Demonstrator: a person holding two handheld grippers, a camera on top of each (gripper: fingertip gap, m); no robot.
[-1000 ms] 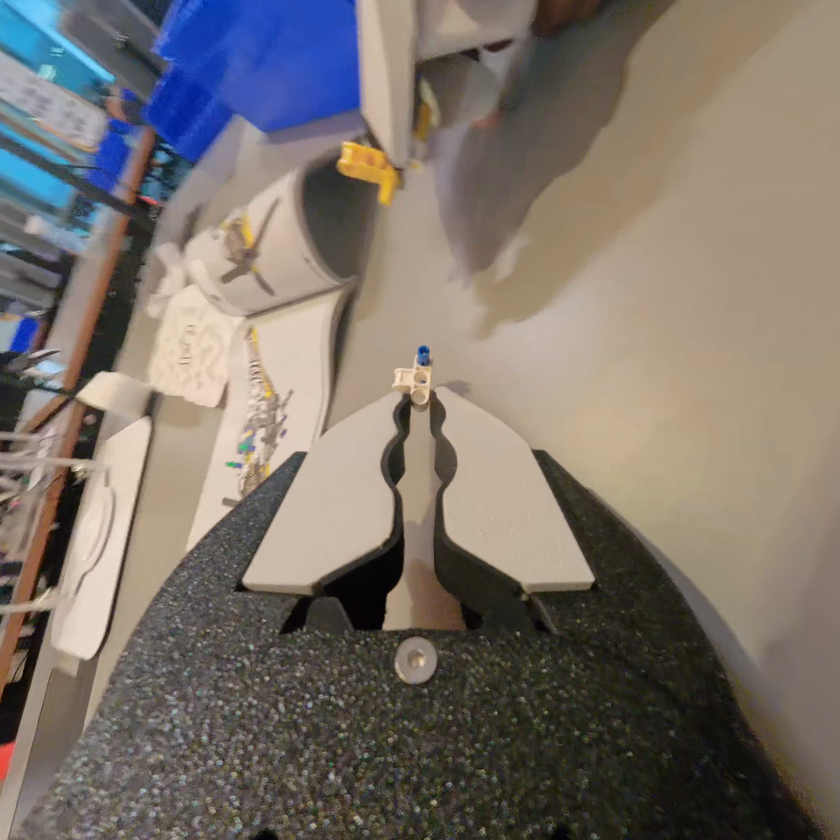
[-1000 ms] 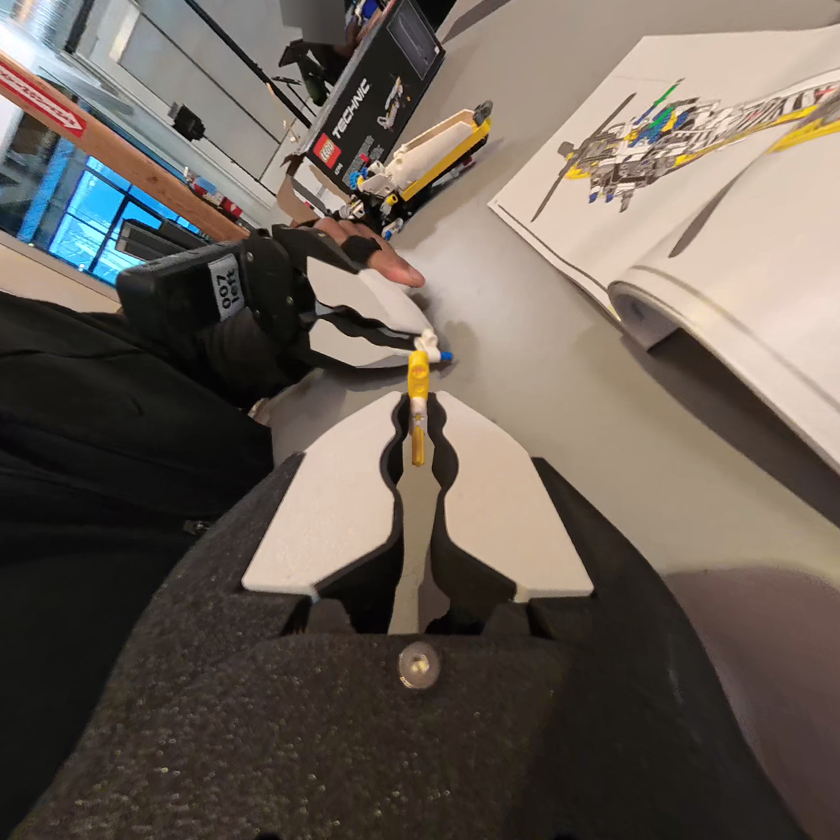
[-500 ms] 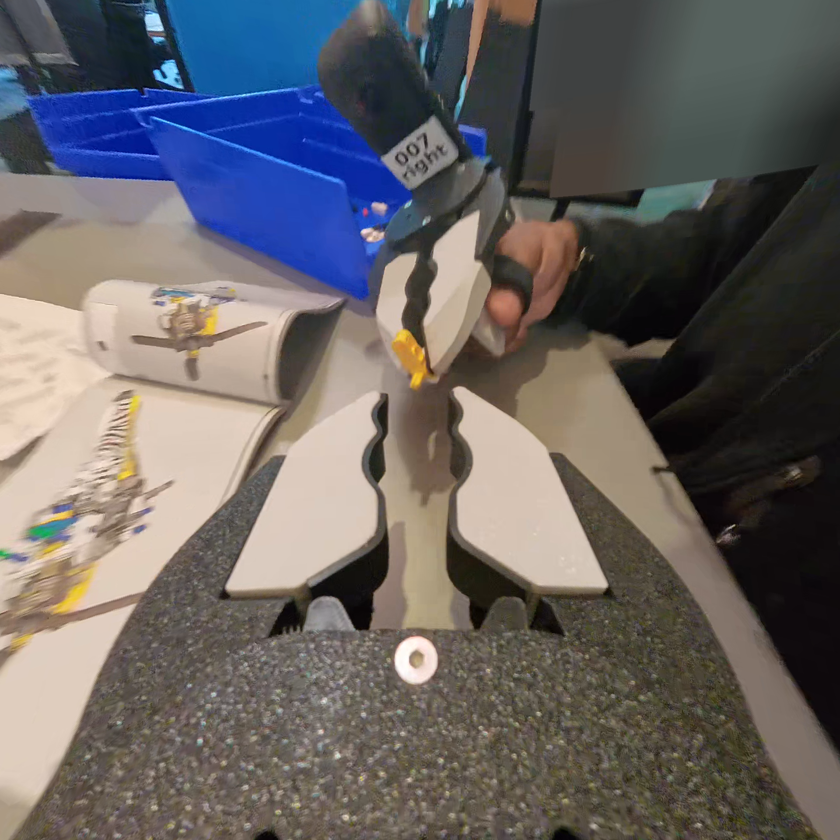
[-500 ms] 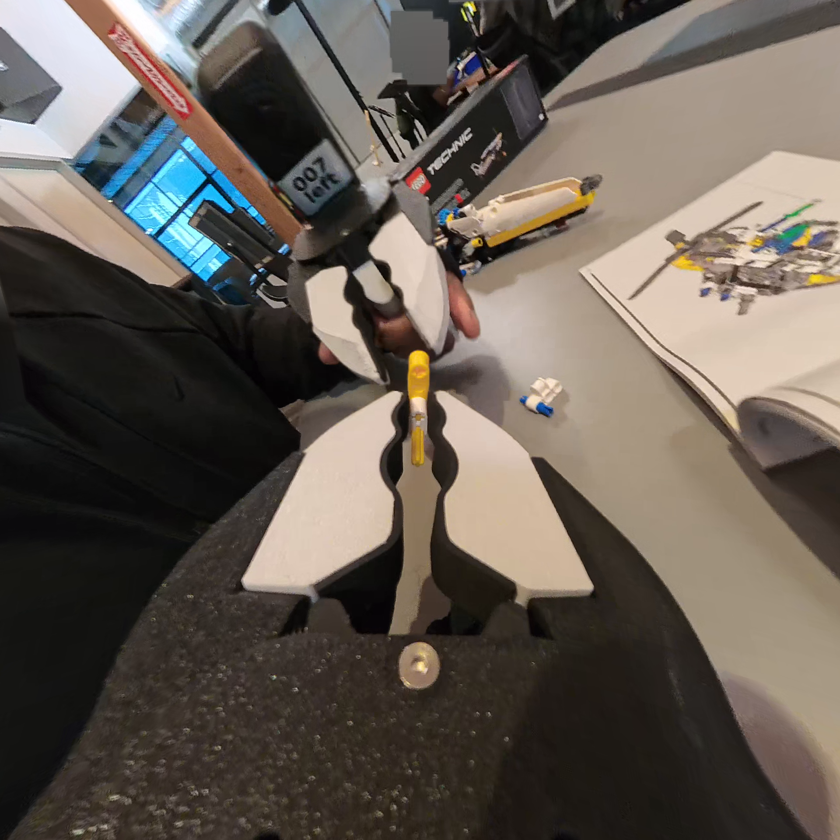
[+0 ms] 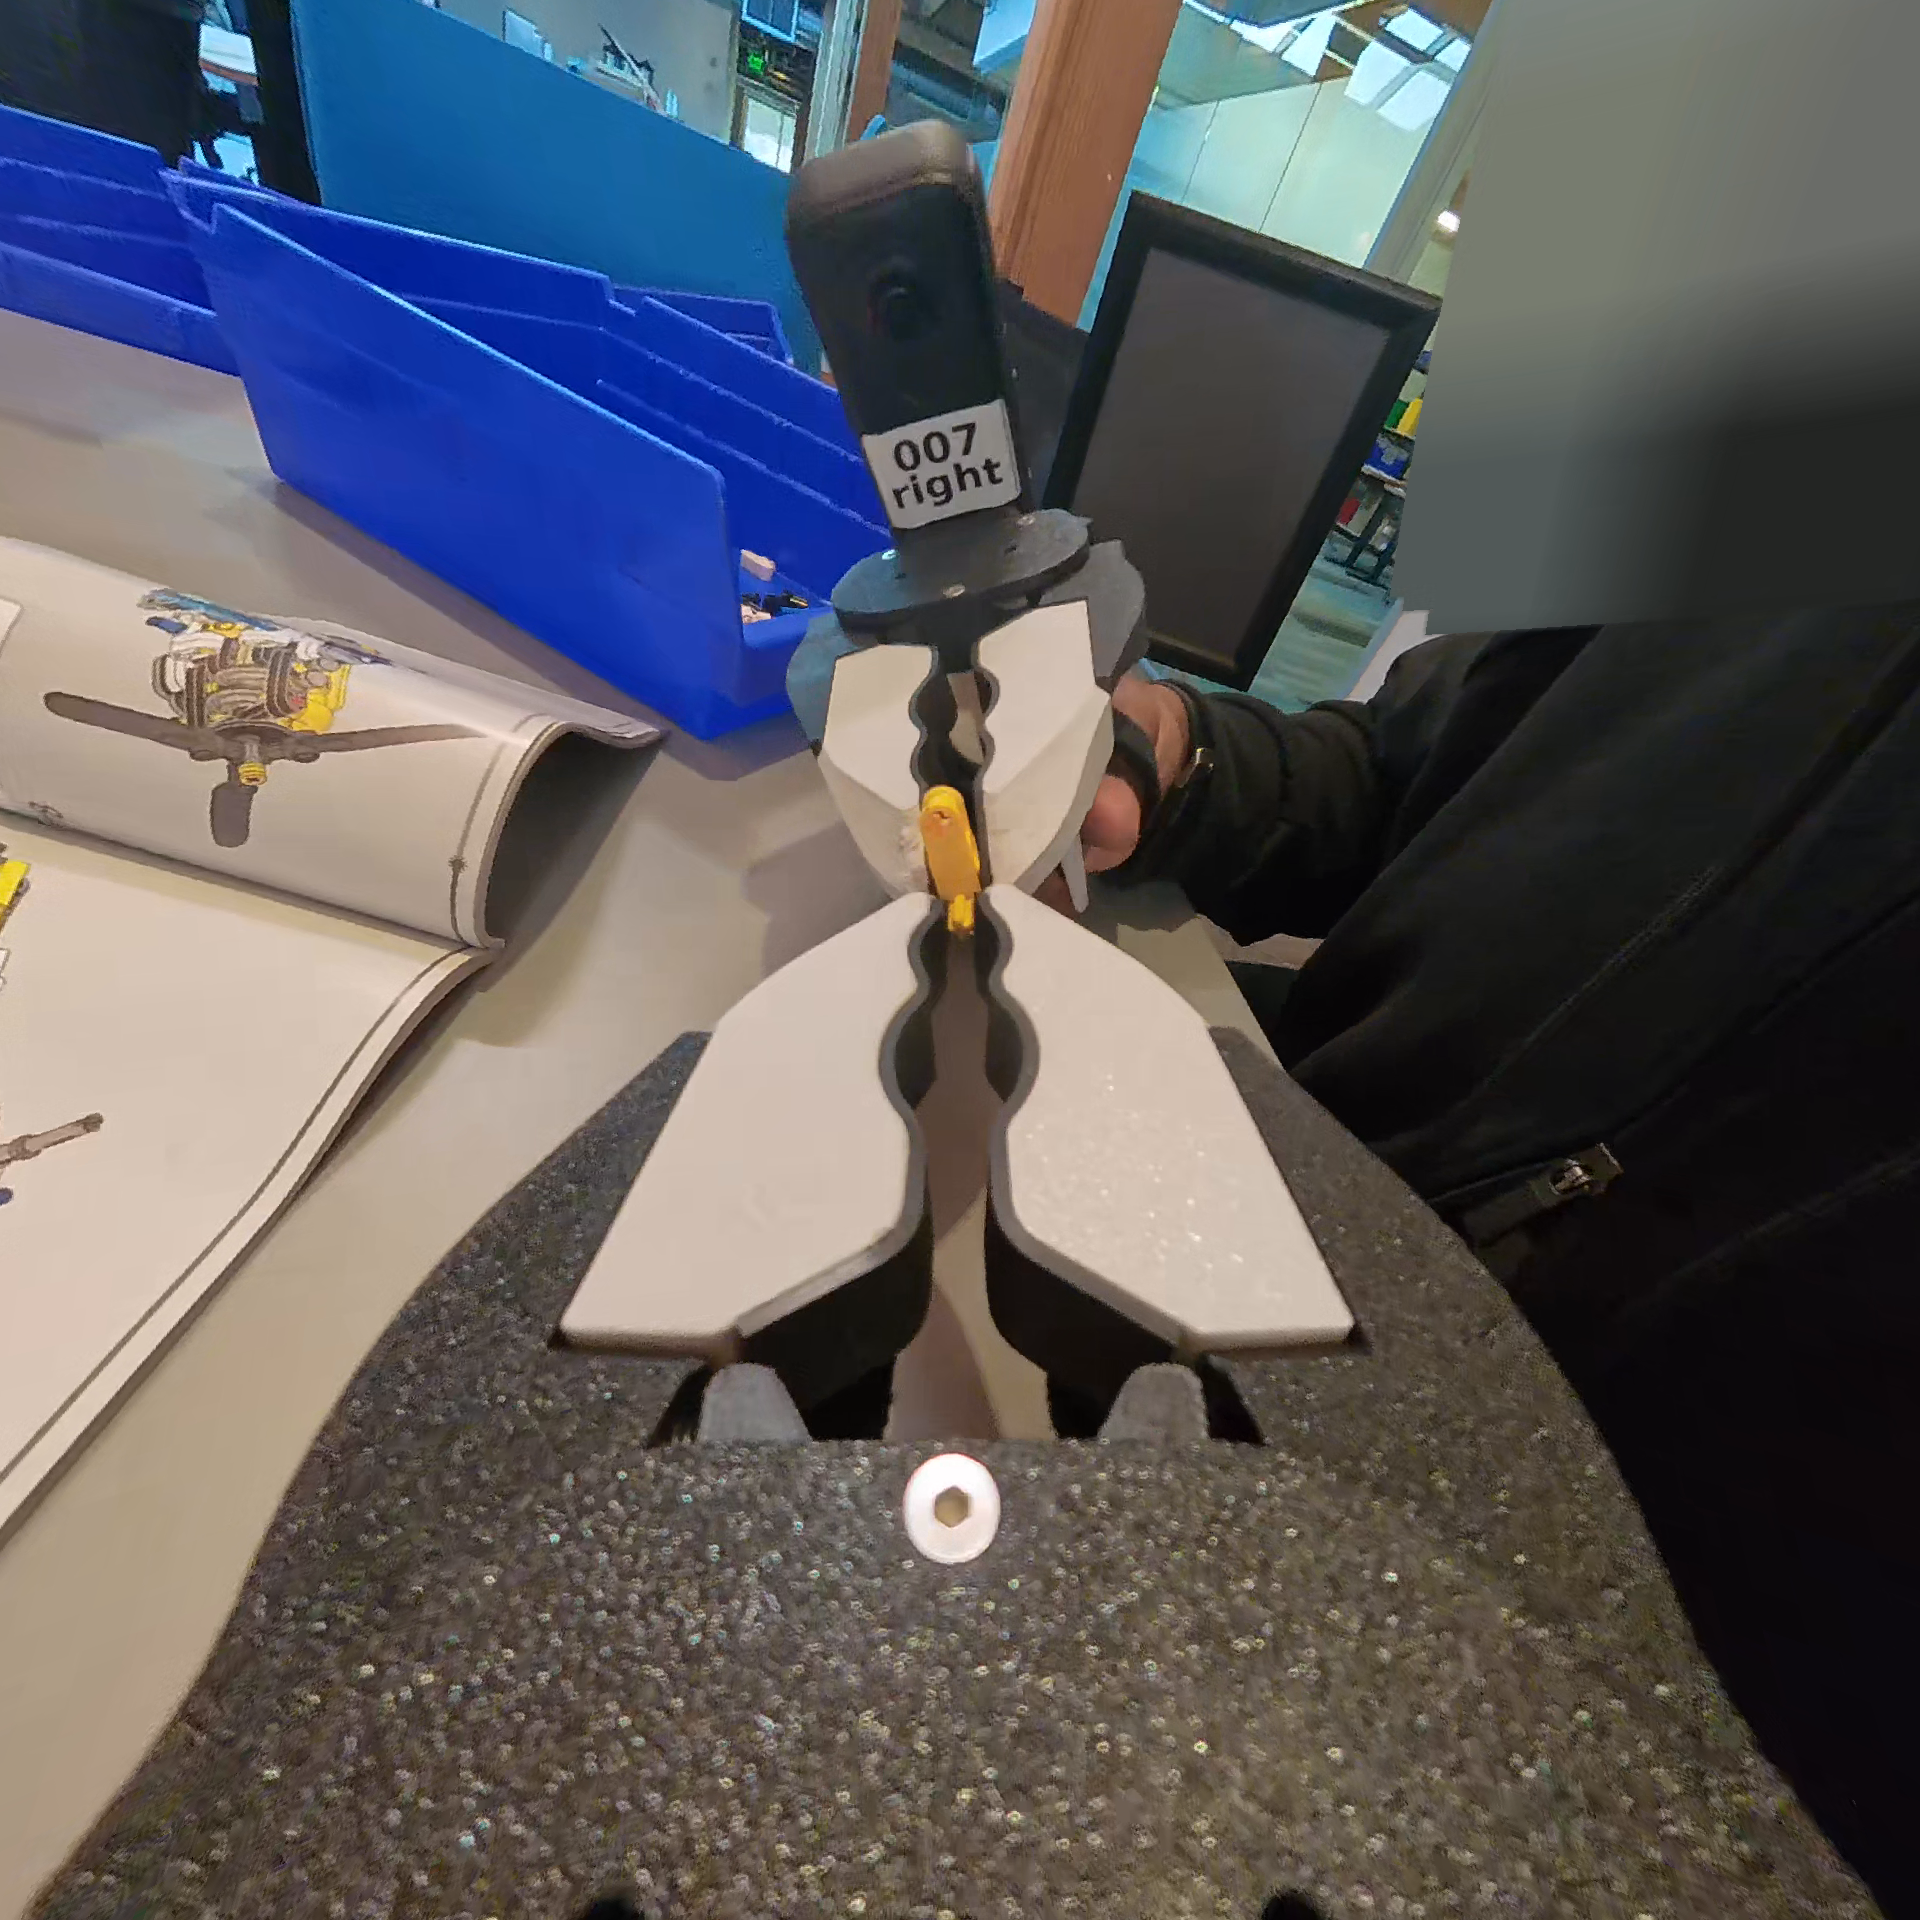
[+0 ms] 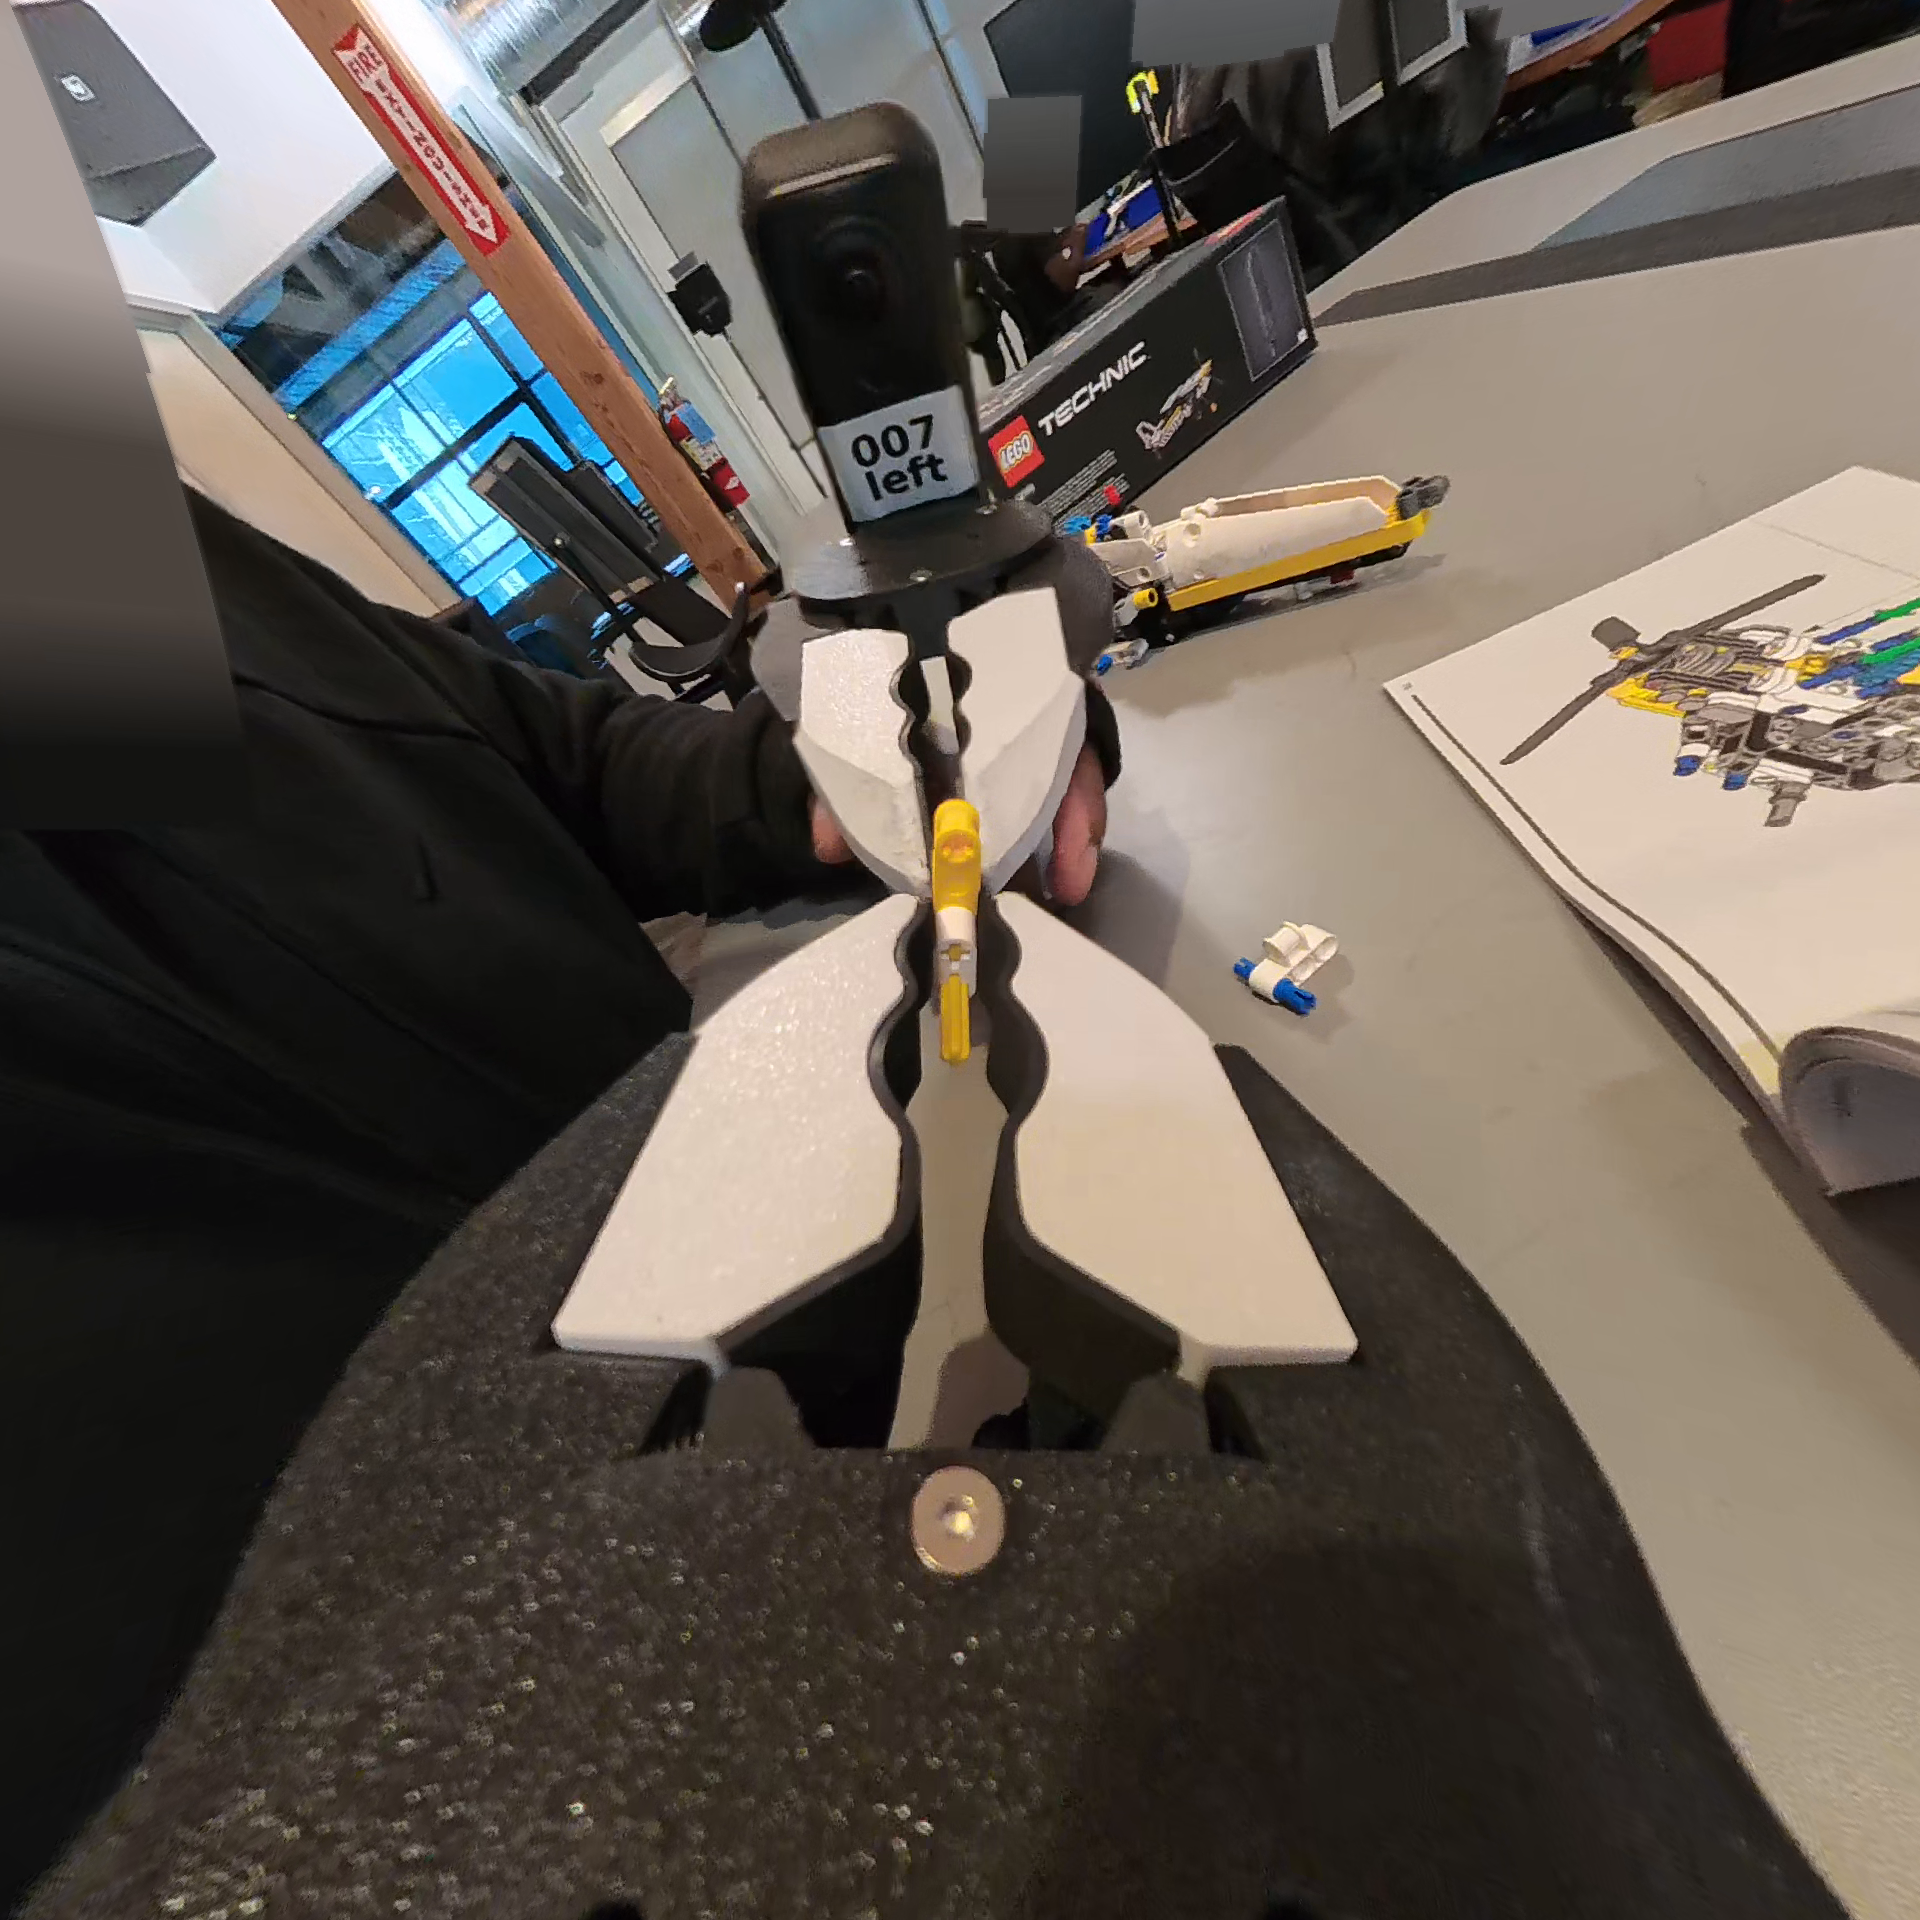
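Both pairs of fingers stand narrow, tip to tip, and both close on one small yellow piece [image 6: 954,935] at the centre of each view. In the right wrist view the right gripper [image 6: 954,914] has its pale fingers [image 6: 831,1039] pressed on the piece's white middle section, with a yellow stub running back between them and the yellow head poking out ahead. The left gripper [image 6: 951,862], seen head-on above centre, pinches that yellow head between its own tips. A hand [image 6: 1075,831] shows behind it, with a black sleeve [image 6: 520,790] at left centre.

In the left wrist view the left gripper [image 5: 961,914] grips the lower end of the yellow piece [image 5: 951,847] at its very tips, and the right gripper [image 5: 961,831] comes down on it from above centre, a labelled black camera on top.

On the grey table [image 6: 1455,1039], just right of centre in the right wrist view, a small white and blue part [image 6: 1286,961] lies alone. A white and yellow model [image 6: 1268,540] sits in the upper right beside a black box [image 6: 1143,416]. An open booklet [image 6: 1714,779] fills the right edge. In the left wrist view that booklet [image 5: 260,831] lies at left, with blue bins [image 5: 468,416] in the upper left and a dark screen [image 5: 1236,447] in the upper right.
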